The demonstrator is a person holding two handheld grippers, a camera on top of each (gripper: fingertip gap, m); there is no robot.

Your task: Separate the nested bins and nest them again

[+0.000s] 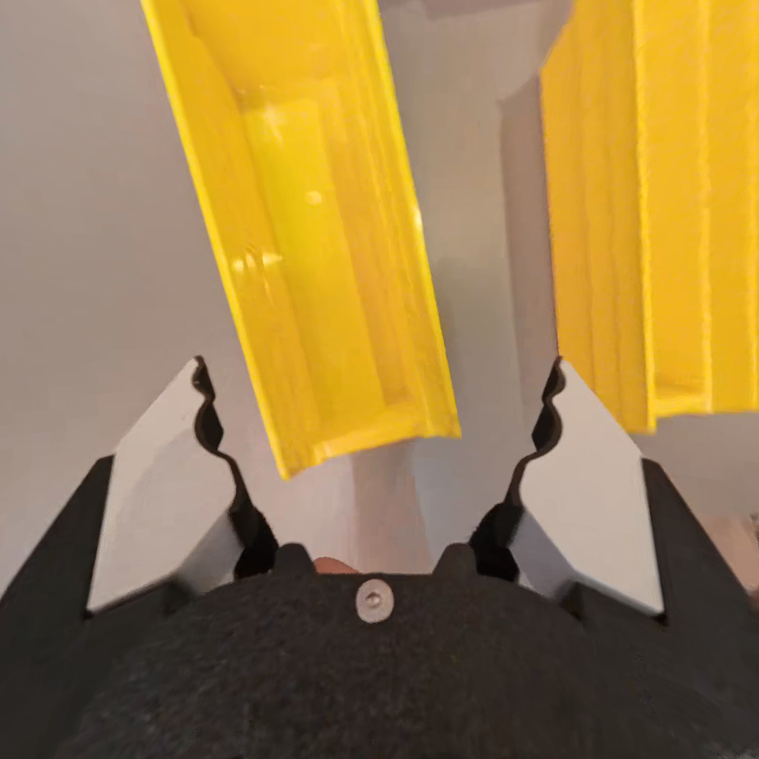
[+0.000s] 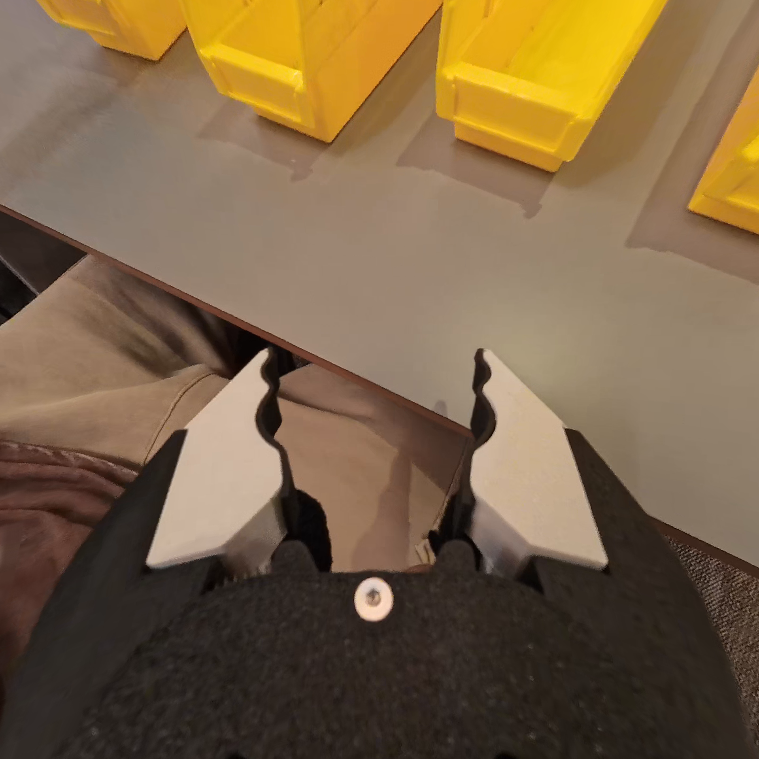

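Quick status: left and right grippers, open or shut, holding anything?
Left gripper: open, empty, just short of a long yellow plastic bin.
Right gripper: open, empty, hanging over the grey table's near edge.

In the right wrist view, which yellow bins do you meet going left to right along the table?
Far-left bin → second bin → third bin → bin at the right edge, all apart on the table.

Each tool [image 1: 378, 363] [image 2: 376, 357] has a black textured body, grey wavy-edged fingers [image 2: 230, 464], one silver screw [image 2: 373, 599].
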